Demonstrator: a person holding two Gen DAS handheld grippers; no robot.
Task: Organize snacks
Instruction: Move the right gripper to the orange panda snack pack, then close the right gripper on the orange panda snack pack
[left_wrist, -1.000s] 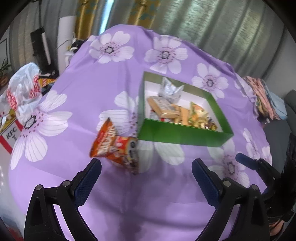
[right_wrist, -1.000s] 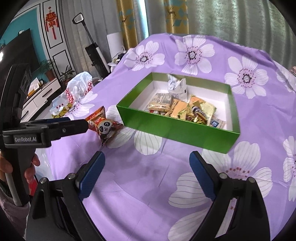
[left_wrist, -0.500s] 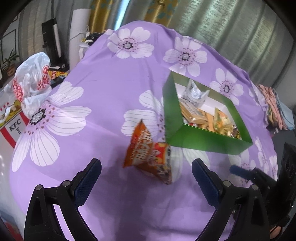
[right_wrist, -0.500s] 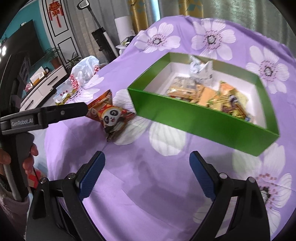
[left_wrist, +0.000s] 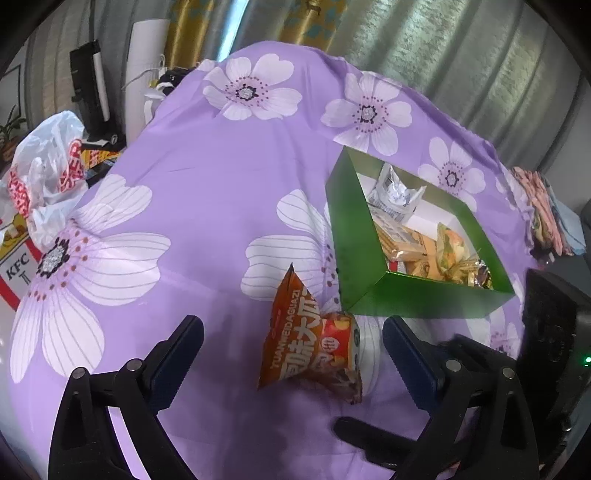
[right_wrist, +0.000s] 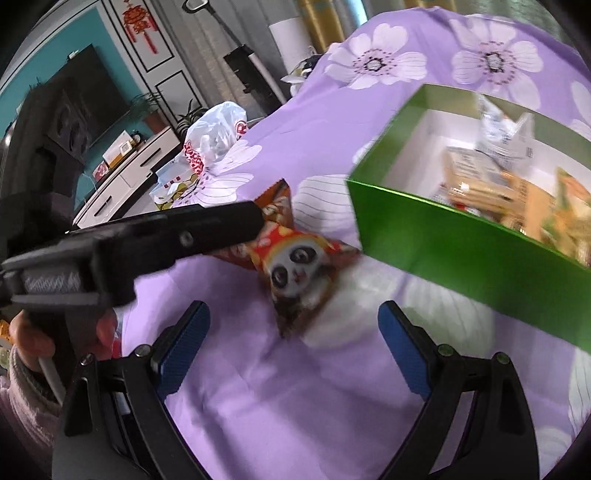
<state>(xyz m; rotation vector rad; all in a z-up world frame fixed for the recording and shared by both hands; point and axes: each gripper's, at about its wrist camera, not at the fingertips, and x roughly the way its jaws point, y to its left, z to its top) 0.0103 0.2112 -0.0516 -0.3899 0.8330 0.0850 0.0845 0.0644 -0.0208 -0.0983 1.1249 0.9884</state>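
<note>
Tongs, left and right, wide apart, empty, near snack packet.

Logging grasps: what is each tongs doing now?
Left tongs: open, empty, straddling the snack packet.
Right tongs: open, empty.

Grey curtains hang behind; a teal wall carries a dark television above a white cabinet.
</note>
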